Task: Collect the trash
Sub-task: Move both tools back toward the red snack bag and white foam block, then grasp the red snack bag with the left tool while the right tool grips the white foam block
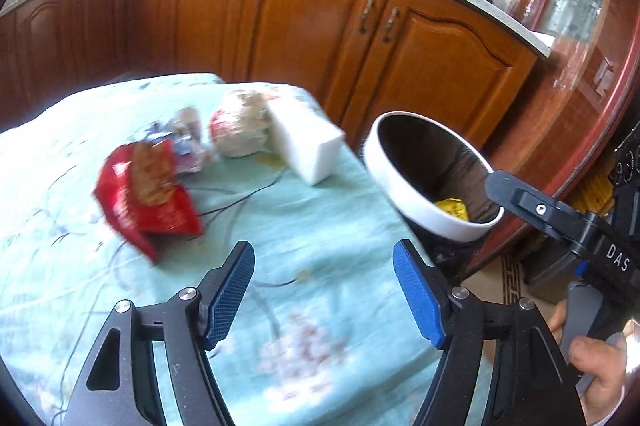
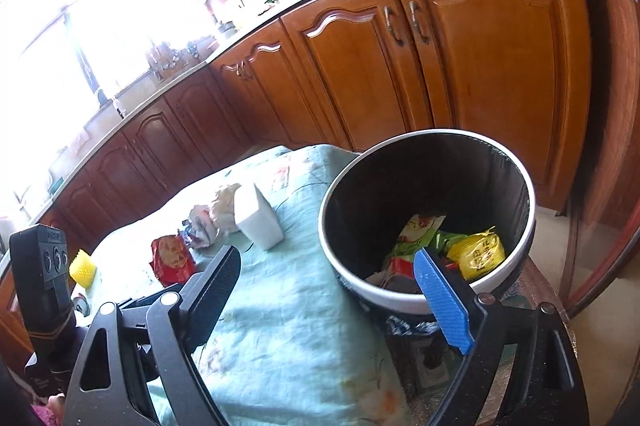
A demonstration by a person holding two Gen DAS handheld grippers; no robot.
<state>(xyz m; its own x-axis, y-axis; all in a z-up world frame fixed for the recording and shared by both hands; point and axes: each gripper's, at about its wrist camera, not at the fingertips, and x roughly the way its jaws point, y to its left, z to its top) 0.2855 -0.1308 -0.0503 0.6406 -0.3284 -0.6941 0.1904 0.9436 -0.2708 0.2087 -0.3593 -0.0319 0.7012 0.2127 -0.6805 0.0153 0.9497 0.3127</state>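
Left wrist view: the left gripper [image 1: 324, 290] sits at the bottom centre with its jaws apart and nothing between them, over the pale green tablecloth [image 1: 320, 218]. The red snack bag [image 1: 148, 198] lies left of centre, blurred and standing partly open. Above it in the frame are a small crumpled wrapper [image 1: 186, 140], a round wad of paper [image 1: 240, 124] and a white block [image 1: 304, 142], packed close together. The bin [image 1: 428, 170] stands at centre right, just off the cloth's edge, with a yellow wrapper [image 1: 452, 208] inside. A thin dark cord [image 1: 240, 200] runs across the cloth beside the red bag. My worry is that closing on the bag could catch the cord or bunch up the loose cloth, dragging the pile along. The bag's open mouth may also spill crumbs if lifted by the wrong end.

Right wrist view: the right gripper [image 2: 328, 290] at the bottom centre stands wide and empty, its blue pad [image 2: 440, 298] overlapping the bin [image 2: 524, 246] rim in the picture. Wrappers lie at the bin's bottom. The red bag [image 2: 172, 258] is at centre left, a yellow ridged thing [image 2: 83, 268] at far left. The bin appears to sit on a low stand, so a knock from either gripper might tip it.
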